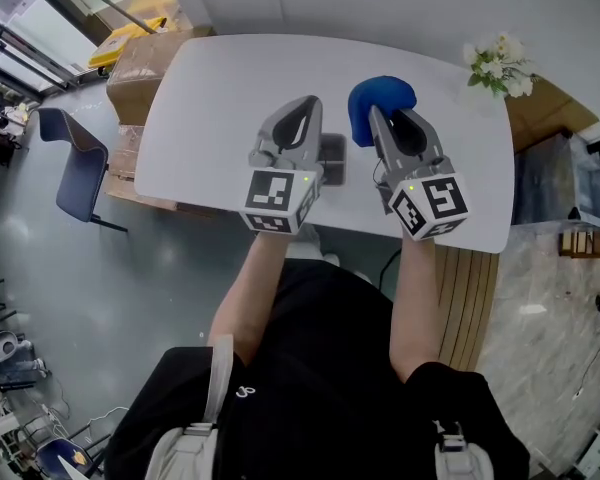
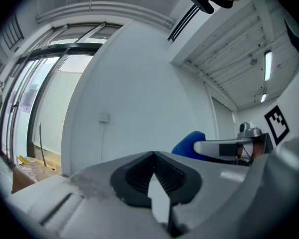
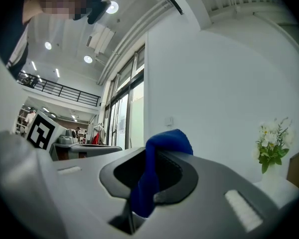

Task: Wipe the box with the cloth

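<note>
My right gripper (image 1: 377,114) is shut on a blue cloth (image 1: 380,98), which bunches above its tips and hangs down between the jaws in the right gripper view, cloth (image 3: 148,178). The left gripper (image 1: 302,106) is held beside it with its jaws closed together at the tip (image 2: 152,154) and nothing seen in them. Both are held up above the white table (image 1: 210,98) and point toward the wall. A small dark grey box (image 1: 332,154) lies on the table between them, partly hidden behind the left gripper. The cloth (image 2: 188,142) also shows at the right of the left gripper view.
A vase of white flowers (image 1: 498,63) stands at the table's far right corner. Cardboard boxes (image 1: 140,63) and a dark blue chair (image 1: 75,168) are on the floor to the left. A wooden cabinet (image 1: 552,108) is at the right.
</note>
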`<state>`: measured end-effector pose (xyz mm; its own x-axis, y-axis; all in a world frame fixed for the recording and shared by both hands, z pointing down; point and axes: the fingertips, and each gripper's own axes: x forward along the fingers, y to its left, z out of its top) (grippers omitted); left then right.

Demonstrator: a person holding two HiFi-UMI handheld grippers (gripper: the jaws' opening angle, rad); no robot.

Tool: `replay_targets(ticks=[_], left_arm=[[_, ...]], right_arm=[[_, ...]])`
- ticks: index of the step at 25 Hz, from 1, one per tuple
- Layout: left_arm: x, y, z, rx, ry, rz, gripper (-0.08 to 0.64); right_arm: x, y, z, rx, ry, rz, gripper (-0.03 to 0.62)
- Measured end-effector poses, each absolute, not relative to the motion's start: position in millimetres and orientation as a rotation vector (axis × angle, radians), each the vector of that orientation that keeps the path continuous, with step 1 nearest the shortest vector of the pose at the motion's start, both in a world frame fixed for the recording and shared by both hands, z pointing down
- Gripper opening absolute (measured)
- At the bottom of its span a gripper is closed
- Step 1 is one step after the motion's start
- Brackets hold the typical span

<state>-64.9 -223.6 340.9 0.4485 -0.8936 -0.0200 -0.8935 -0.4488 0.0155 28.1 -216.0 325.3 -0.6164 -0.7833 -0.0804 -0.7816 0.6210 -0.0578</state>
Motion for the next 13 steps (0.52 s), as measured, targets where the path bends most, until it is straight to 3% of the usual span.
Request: replay_targets(ticks=[13], left_arm=[[-69.7,-219.2,339.1,2.656,-1.669,-0.054,0.0]], right_arm=[[32.4,-212.6,322.1,-1.365,2.724,-0.005,0.049]])
